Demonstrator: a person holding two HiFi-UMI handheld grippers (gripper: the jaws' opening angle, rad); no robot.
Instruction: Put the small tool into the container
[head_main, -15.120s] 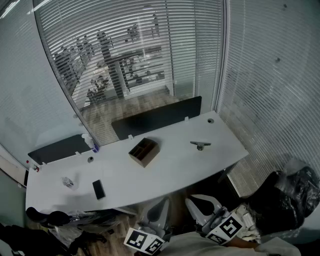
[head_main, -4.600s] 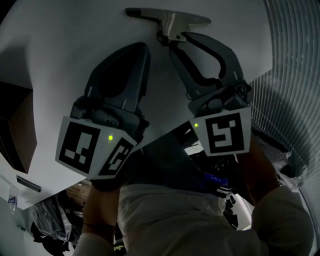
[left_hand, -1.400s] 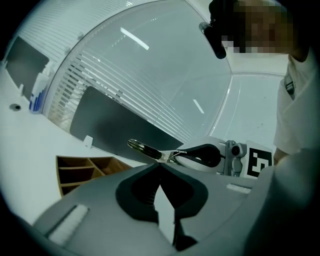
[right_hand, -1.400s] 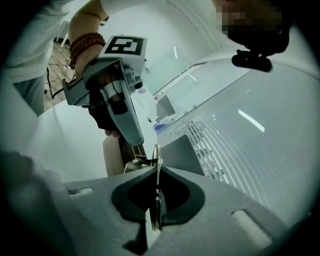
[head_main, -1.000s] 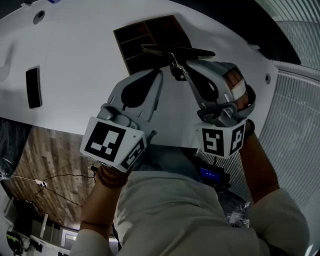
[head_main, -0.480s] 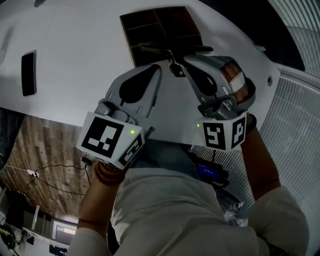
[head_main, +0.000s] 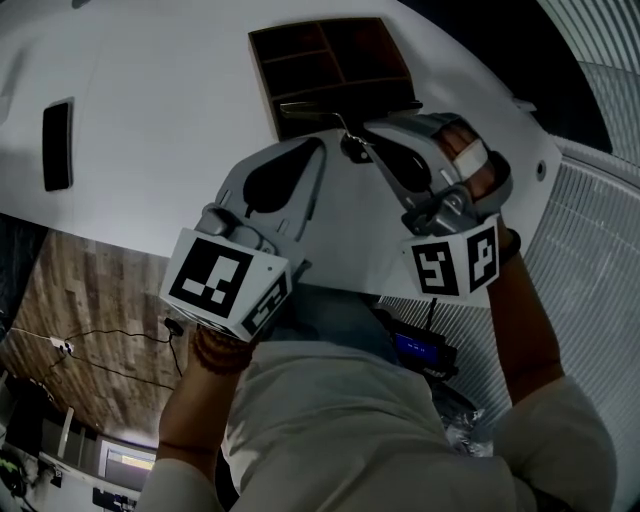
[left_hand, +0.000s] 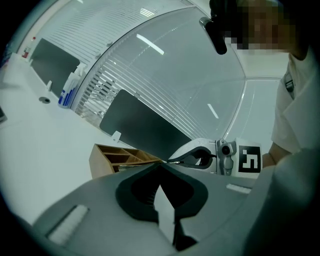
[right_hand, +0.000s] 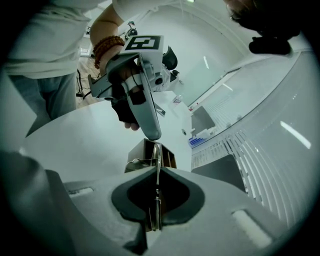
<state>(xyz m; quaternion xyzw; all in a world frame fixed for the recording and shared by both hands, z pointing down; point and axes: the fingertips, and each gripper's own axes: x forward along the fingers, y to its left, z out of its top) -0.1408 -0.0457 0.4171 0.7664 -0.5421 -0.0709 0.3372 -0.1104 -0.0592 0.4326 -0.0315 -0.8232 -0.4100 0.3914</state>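
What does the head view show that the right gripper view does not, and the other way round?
Only the head view: a black phone lying on the white table, and the wooden floor below its edge. Only the right gripper view: a bottle with a blue label near the blinds, and how the small tool sits clamped edge-on between the right tongs. Both: the wooden container, the tool near it, and the left tongs.
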